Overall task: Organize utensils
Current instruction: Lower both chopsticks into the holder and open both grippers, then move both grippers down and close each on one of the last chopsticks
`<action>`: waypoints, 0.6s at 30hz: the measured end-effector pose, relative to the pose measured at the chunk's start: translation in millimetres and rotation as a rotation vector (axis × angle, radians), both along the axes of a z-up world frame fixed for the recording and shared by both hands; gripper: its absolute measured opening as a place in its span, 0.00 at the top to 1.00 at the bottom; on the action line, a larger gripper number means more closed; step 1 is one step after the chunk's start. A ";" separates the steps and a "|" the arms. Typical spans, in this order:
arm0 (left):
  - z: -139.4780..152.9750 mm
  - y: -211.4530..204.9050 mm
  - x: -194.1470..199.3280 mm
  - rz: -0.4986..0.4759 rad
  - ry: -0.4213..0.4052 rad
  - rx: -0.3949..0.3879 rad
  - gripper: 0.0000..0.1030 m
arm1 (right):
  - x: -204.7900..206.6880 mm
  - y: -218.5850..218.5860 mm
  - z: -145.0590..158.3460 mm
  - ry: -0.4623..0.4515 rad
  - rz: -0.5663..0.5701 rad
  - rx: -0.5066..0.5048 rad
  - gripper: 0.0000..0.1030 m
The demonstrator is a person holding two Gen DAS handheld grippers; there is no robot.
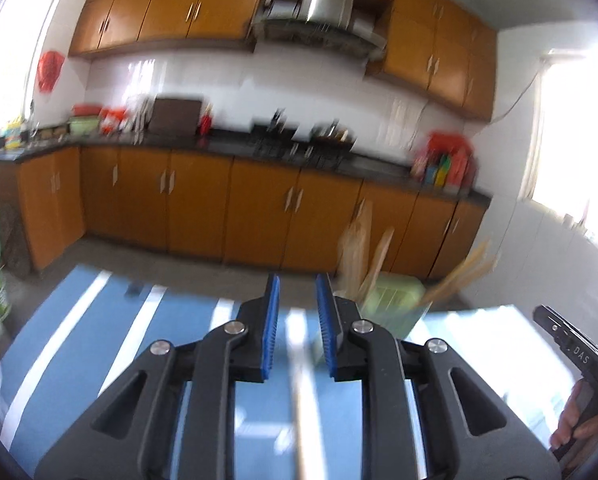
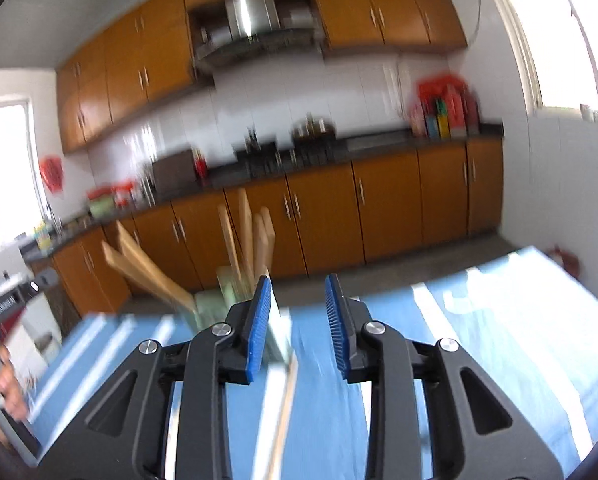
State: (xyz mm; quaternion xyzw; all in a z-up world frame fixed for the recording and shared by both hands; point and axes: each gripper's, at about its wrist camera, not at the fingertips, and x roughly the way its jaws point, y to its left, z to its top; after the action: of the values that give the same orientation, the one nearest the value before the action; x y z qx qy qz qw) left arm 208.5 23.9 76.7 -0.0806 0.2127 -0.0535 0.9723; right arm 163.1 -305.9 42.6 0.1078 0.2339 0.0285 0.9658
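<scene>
Both hand-held grippers are seen held above a blue table streaked with bands of sunlight, and both views are smeared by motion blur. On the left gripper the blue-padded jaws are parted by a moderate gap and nothing is clamped between them; a pale, blurred stick-like utensil is seen lying on the table beneath that gap, but whether it is touched cannot be told. On the right gripper the jaws are likewise spread apart with nothing held, and a similar pale stick is seen on the table under the gap, running from near the holder back toward the camera. A pale green utensil holder is stood on the far part of the table, just right of the left gripper's fingers in the left view and just left of the right gripper's fingers in the right view. Several wooden utensils are held upright in it, and others are leaned out at a strong tilt. At the edge of the left view the other gripper's body is glimpsed with the person's right hand wrapped round it. Orange kitchen cabinets and a dark countertop are seen behind the table.
</scene>
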 end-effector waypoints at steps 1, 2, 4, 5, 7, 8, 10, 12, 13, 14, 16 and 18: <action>-17.0 5.7 -3.0 0.008 0.046 0.007 0.80 | -0.9 1.6 -15.6 0.050 0.010 0.004 0.72; -33.4 10.5 -5.0 0.012 0.089 0.014 0.80 | -1.4 4.2 -31.1 0.099 0.021 0.011 0.72; -65.0 17.8 -6.4 0.020 0.187 0.021 0.80 | -2.2 17.6 -61.8 0.196 0.056 0.008 0.72; -75.9 20.6 -5.2 0.022 0.226 0.023 0.80 | -2.8 26.6 -76.2 0.238 0.085 0.009 0.72; -97.4 22.9 -8.7 0.015 0.288 0.026 0.80 | -2.7 43.9 -94.1 0.289 0.129 -0.007 0.72; -107.4 23.3 -10.5 0.005 0.319 0.026 0.77 | -1.5 53.8 -102.5 0.310 0.147 -0.021 0.72; -119.6 23.7 -15.4 -0.008 0.349 0.025 0.72 | 4.7 66.1 -112.3 0.341 0.162 -0.041 0.72; -124.8 23.6 -20.5 -0.020 0.357 0.022 0.70 | 11.7 77.4 -123.4 0.379 0.159 -0.059 0.72; -126.5 24.3 -22.6 -0.026 0.359 0.020 0.69 | 13.9 79.5 -129.5 0.393 0.155 -0.061 0.72; -127.1 23.5 -23.4 -0.029 0.360 0.021 0.67 | 18.3 82.2 -135.3 0.410 0.147 -0.064 0.72; -125.6 19.2 -23.1 -0.035 0.362 0.022 0.64 | 16.7 83.4 -142.3 0.408 0.135 -0.076 0.72; -124.8 14.7 -23.5 -0.044 0.366 0.022 0.63 | 17.4 85.7 -143.2 0.401 0.122 -0.103 0.81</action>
State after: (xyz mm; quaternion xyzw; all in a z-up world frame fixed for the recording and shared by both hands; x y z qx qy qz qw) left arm 185.0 38.6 -48.2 -0.0738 0.3885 -0.0566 0.9167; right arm 180.5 -220.2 -100.7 0.0474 0.4285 0.0527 0.9007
